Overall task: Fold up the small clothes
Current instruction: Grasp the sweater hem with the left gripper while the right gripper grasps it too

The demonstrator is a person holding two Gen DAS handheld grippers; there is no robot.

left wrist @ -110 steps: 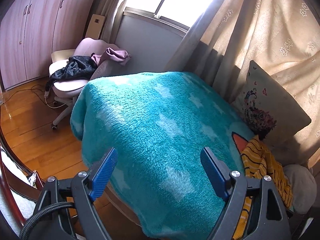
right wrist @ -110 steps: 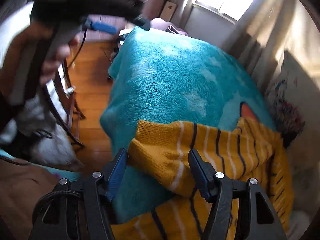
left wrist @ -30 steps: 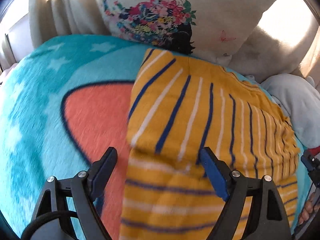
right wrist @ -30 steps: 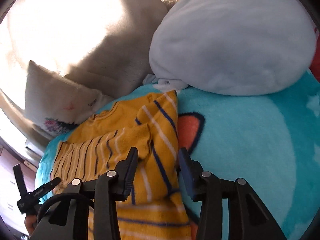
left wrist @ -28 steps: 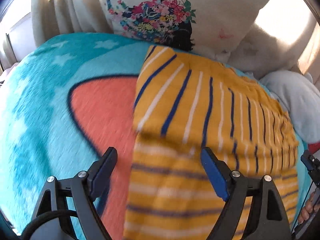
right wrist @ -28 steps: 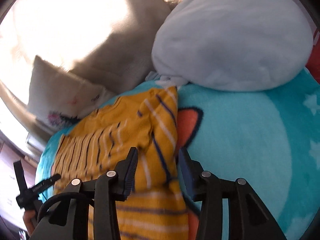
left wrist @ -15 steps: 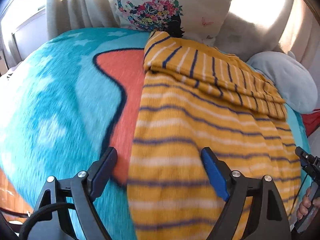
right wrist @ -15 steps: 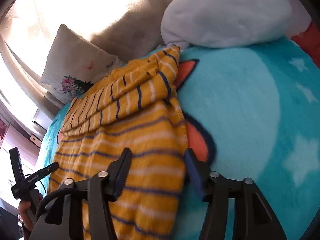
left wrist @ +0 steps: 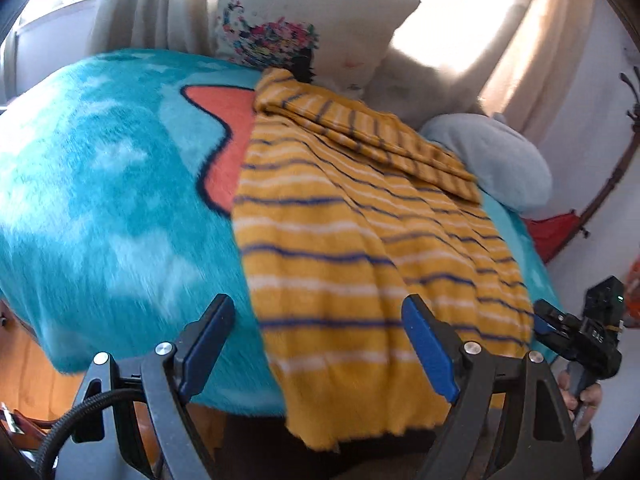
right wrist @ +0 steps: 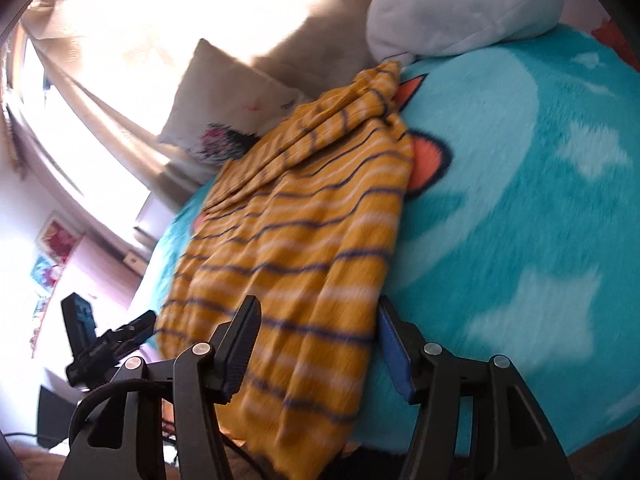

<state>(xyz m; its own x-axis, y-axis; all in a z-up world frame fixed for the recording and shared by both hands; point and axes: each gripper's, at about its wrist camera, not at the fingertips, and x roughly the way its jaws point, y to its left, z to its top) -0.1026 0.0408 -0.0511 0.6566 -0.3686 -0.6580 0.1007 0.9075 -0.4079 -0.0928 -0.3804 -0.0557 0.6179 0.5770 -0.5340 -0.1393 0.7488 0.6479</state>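
A yellow sweater [left wrist: 352, 216] with navy and white stripes lies flat on the teal blanket [left wrist: 100, 184]. Its sleeves are folded across the top, and its hem hangs over the bed's near edge. My left gripper [left wrist: 316, 308] is open above the hem's left part, with no pad pressing on the cloth. In the right wrist view, the sweater [right wrist: 296, 220] runs from the pillows down to my right gripper [right wrist: 318, 308]. That gripper is open over the hem's right edge, with cloth below the gap and the teal blanket [right wrist: 520, 184] beside it.
A floral pillow [left wrist: 304, 20] and a pale grey plush cushion [left wrist: 492, 156] lie at the head of the bed, with sunlit curtains behind. A hand [left wrist: 580, 392] shows at the right edge. Wooden floor lies lower left. The same pillow [right wrist: 224, 92] and cushion [right wrist: 460, 4] show in the right wrist view.
Both grippers have drawn back from the sweater's folded top toward its hem at the bed's near edge. The right jaws have widened. The sweater lies still.
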